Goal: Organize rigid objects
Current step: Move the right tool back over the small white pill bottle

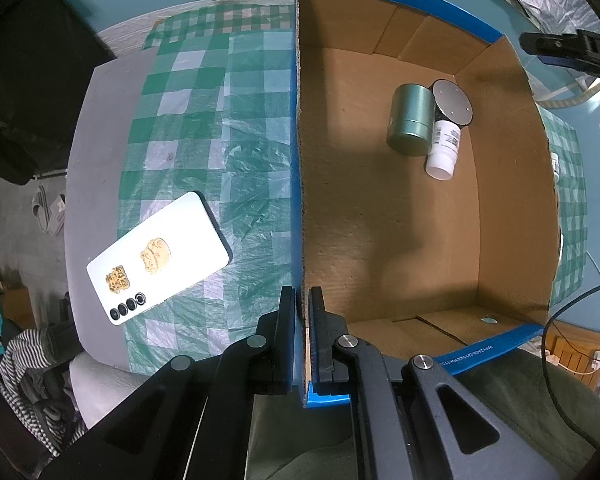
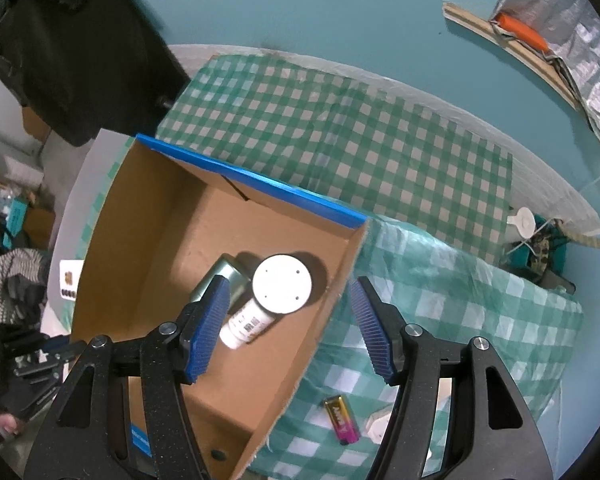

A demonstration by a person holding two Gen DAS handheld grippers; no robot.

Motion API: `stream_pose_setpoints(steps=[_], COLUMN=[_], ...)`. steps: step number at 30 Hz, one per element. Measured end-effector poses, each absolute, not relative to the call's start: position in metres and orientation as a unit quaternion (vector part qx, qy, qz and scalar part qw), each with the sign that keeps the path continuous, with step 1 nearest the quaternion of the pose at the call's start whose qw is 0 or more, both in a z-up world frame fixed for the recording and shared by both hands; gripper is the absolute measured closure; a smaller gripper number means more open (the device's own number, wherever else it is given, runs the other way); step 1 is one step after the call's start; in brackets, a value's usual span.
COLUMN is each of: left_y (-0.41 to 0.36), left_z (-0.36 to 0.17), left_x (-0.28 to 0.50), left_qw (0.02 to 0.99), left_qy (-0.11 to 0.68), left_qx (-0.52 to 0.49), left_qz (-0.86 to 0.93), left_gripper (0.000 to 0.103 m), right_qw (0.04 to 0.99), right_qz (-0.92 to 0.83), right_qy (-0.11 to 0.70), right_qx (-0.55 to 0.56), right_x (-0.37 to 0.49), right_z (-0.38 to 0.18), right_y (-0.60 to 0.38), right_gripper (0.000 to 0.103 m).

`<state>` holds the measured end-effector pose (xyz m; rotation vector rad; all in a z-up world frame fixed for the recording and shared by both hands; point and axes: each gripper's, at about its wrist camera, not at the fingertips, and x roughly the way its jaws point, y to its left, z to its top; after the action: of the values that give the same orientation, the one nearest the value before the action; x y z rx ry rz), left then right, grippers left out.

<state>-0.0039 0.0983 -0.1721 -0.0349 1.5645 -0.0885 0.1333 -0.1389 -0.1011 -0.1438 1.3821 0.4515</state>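
Left wrist view: the left claw (image 1: 302,300) pinches the cardboard box (image 1: 512,208) wall at six o'clock; a green tin (image 1: 410,120), white bottle (image 1: 444,146) and what looks like a grey-lidded jar (image 1: 454,102) lie inside at one o'clock. Right wrist view: the right claw (image 2: 288,328) is spread and empty above them, a battery (image 2: 342,420) on the tabletop (image 2: 440,264) at five o'clock.

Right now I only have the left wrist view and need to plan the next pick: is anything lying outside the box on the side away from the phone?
Observer: Yes, a battery lies on the checked cloth beside the box.
Operator: Is the right gripper carrying anything?
Observer: No, the right gripper is open and empty.
Operator: Anything else near the battery?
Observer: A white object, partly hidden behind a finger; I cannot tell what it is.
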Motion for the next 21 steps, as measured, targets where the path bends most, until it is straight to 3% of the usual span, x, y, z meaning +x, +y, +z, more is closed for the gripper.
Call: stream_pose_setpoints(steps=[21], left_y=[0.099], left_z=[-0.173], left_x=[-0.004], left_qw=[0.709], left_qy=[0.704], left_qx=[-0.017], left_qz=[-0.036], left_gripper=[0.097], right_qw=[0.747], right_qz=[0.144], right_qy=[0.649], right_qx=[-0.017], right_x=[0.108], right_z=[-0.102], right_y=[-0.220], right_gripper=[0.039])
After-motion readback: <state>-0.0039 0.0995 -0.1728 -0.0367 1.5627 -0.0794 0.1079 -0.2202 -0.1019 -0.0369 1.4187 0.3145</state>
